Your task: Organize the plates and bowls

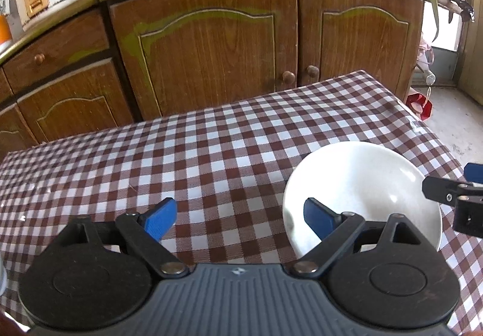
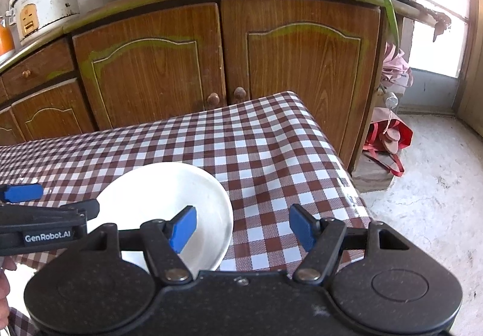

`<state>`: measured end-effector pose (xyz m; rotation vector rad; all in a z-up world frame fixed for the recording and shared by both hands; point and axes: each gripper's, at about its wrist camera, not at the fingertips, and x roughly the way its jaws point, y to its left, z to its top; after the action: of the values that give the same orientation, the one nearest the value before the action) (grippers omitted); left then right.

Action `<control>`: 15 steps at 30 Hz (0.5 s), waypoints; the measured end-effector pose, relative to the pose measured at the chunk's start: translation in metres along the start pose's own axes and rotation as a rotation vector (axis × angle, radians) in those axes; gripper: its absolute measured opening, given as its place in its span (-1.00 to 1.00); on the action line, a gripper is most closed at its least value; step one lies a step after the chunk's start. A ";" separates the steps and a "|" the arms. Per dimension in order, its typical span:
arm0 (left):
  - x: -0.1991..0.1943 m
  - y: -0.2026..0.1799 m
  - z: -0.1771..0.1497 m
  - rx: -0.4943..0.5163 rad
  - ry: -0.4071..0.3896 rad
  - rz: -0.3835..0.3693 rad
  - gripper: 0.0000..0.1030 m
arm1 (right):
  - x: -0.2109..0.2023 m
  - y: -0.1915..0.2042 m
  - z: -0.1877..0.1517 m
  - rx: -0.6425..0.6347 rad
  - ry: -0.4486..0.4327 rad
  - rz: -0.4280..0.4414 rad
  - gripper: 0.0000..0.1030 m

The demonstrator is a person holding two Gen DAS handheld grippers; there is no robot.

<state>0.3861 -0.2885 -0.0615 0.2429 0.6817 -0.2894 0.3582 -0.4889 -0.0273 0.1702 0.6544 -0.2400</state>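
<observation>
Left gripper (image 1: pixel 240 219) hovers over the checked bench (image 1: pixel 211 154), jaws wide, nothing between them. White bowl (image 1: pixel 362 185) sits on the bench between the two grippers, near the bench's right edge. Right gripper (image 2: pixel 243 228), jaws wide and empty, straddles the bowl's right rim.

Both wrist cameras look forward and downward from close above the checked-cloth worktop (image 1: pixel 211 139), facing the brown wooden cabinet doors (image 2: pixel 151 70). They share the round white ceramic bowl (image 1: pixel 362 179), seen rightward in the left view, leftward in the right.
</observation>
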 end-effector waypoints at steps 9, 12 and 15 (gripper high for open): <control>0.012 -0.003 -0.001 -0.003 0.004 -0.008 0.80 | 0.017 -0.005 -0.003 0.033 0.025 -0.001 0.56; 0.015 -0.005 -0.002 0.001 -0.007 -0.012 0.76 | 0.022 -0.007 -0.005 0.046 0.026 0.011 0.56; 0.019 -0.006 -0.003 -0.001 -0.002 -0.036 0.73 | 0.028 -0.007 -0.008 0.049 0.036 0.009 0.56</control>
<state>0.3963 -0.2963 -0.0764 0.2291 0.6845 -0.3240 0.3733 -0.4981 -0.0518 0.2252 0.6841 -0.2452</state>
